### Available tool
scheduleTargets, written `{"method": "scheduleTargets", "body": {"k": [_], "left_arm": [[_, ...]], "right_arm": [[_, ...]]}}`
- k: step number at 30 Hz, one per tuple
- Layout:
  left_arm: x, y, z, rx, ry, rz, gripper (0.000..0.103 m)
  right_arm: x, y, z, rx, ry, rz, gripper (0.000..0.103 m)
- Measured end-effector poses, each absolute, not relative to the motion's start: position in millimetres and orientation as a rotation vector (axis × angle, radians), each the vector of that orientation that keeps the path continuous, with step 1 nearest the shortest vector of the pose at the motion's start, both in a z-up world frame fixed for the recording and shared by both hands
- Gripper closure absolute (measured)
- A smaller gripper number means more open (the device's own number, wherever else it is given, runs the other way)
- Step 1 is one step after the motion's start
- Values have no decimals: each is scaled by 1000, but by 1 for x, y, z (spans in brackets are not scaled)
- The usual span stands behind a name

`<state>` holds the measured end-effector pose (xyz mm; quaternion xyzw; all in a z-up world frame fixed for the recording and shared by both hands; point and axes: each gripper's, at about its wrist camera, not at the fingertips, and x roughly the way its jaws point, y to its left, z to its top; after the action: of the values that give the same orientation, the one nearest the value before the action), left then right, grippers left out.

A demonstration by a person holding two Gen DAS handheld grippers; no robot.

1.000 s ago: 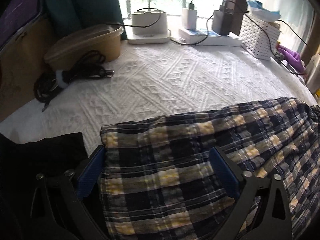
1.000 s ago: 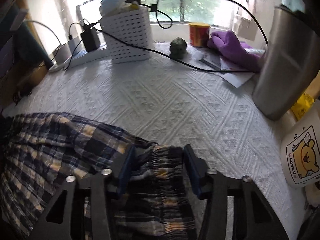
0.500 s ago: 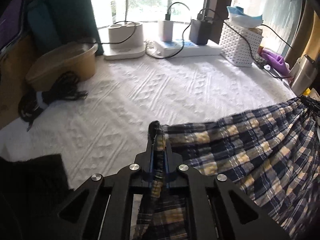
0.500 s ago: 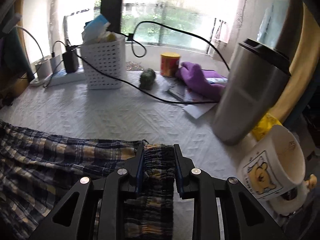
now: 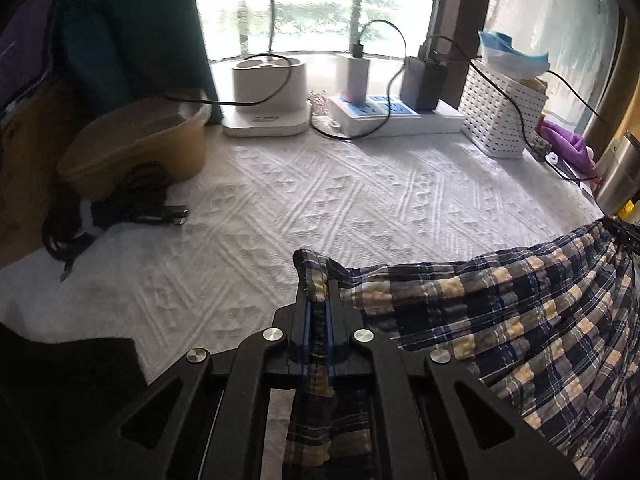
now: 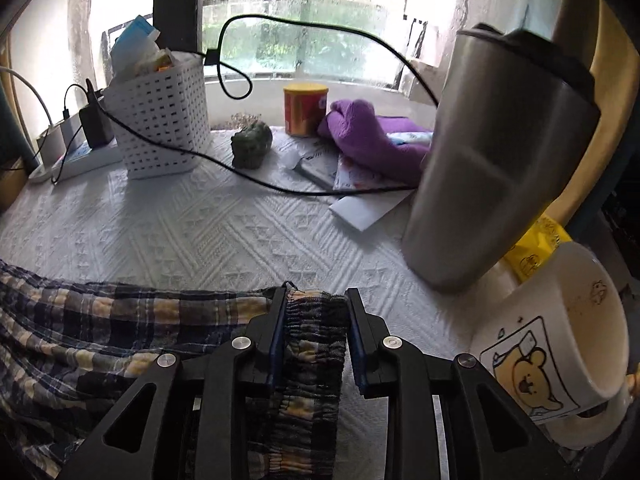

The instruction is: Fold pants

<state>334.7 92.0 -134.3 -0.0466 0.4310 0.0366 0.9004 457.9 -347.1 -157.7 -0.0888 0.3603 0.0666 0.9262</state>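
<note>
Since a second ago: left gripper (image 5: 317,300) and right gripper (image 6: 316,312) clamped onto pants (image 5: 520,312), now lifted and stretched between them.

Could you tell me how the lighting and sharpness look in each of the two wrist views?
Left wrist view: window blown out, backlit curtain dark, plaid pants sharp. Right wrist view: window glare too, steel tumbler smeared with blur and bowed by the fisheye, bear mug fairly sharp.

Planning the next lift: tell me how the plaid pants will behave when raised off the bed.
Likely floppy: the plaid pants sag between the left claw and right claw, each shut on an edge. Probably light, since thin pinches hold them. The gathered waistband looks bunchy, so it may slip less than the flat cloth.
</note>
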Motion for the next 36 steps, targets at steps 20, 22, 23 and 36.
{"method": "scheduleTargets", "body": {"k": [20, 22, 23, 36], "left_arm": [[296, 121, -93, -169, 832, 140, 51], [279, 121, -92, -189, 838, 123, 51], [269, 120, -92, -200, 843, 111, 51], [229, 95, -143, -180, 978, 9, 43]], "right_arm": [[389, -353, -137, -213, 702, 145, 31], [378, -354, -134, -212, 700, 150, 31], [373, -355, -133, -212, 698, 153, 31], [322, -353, -147, -219, 746, 204, 31]]}}
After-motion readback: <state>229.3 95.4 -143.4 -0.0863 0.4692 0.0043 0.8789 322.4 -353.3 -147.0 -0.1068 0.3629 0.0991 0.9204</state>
